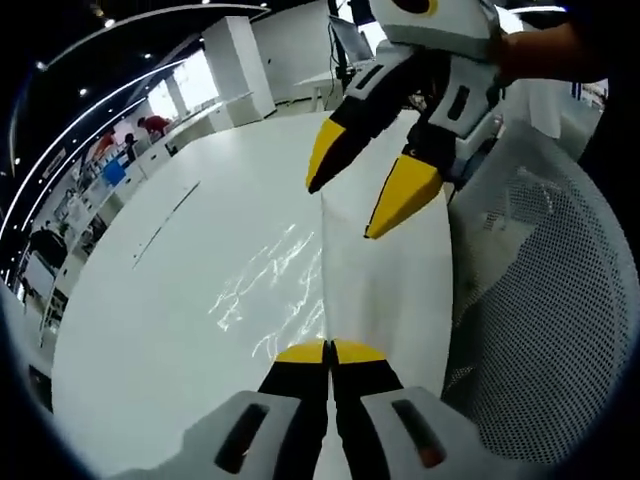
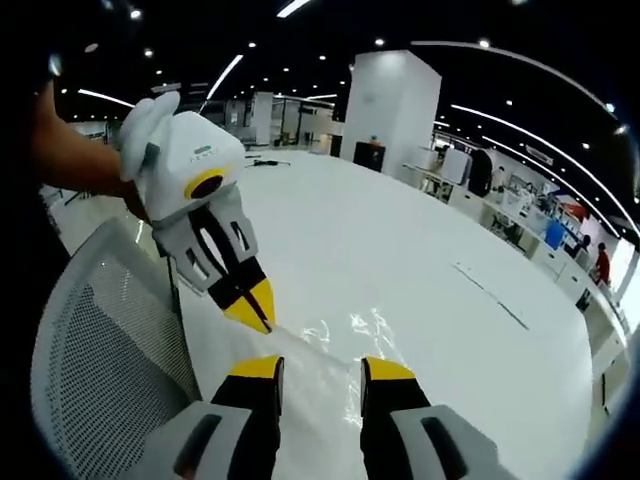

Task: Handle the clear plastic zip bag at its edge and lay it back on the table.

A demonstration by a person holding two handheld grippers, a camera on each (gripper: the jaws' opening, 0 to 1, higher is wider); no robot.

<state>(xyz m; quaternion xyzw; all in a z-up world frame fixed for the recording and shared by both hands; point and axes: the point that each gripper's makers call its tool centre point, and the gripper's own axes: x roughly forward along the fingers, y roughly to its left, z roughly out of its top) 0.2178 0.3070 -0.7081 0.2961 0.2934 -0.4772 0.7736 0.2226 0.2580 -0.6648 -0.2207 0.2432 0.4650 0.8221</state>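
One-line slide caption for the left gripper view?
Left gripper shut on the clear zip bag edge; right gripper open above it.

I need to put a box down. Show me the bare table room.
The table is bare beyond the bag, out to the far desks. It is crowded near the mesh chair, where the left gripper pinches the bag's edge and the right gripper stands open over it.

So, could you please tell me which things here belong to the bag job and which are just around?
Part of the job:
- clear zip bag, lying on the white table
- left gripper, fingers shut on the bag's edge
- right gripper, fingers open over the bag

Just around:
- mesh chair back
- desks along the wall
- white pillar
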